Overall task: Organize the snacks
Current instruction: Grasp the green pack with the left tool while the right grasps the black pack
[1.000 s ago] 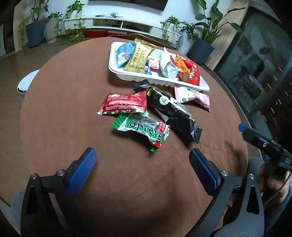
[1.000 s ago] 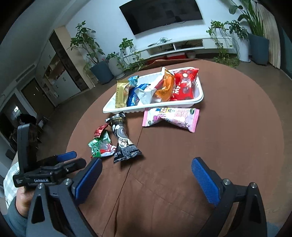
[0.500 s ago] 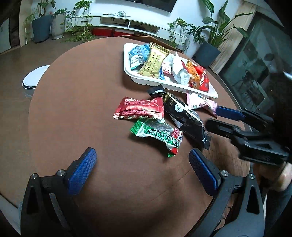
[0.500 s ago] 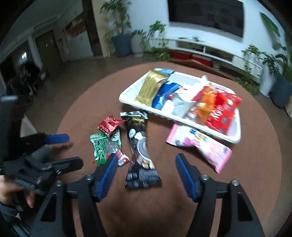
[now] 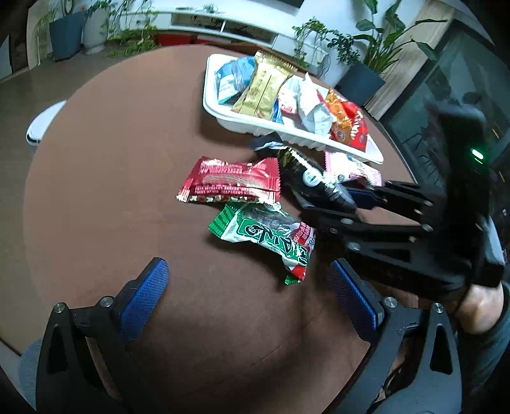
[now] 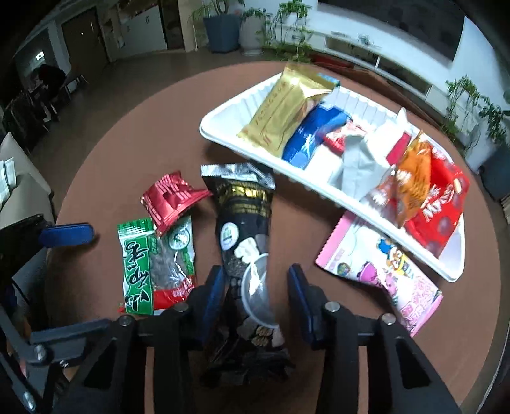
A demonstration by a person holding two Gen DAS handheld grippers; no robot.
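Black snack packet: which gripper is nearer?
Right. The right gripper straddles the black snack packet, jaws open. The left gripper hangs back, nearer the green packet.

Black snack packet (image 6: pixel 244 223) flat beside white tray (image 6: pixel 223 117); red packet (image 5: pixel 231 184), green packet (image 5: pixel 267 235), pink packet (image 6: pixel 382 274) loose nearby.

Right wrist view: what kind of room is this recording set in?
Most likely a home living room: a wall-mounted TV above a low white media console, potted plants along the wall, and a round brown table.
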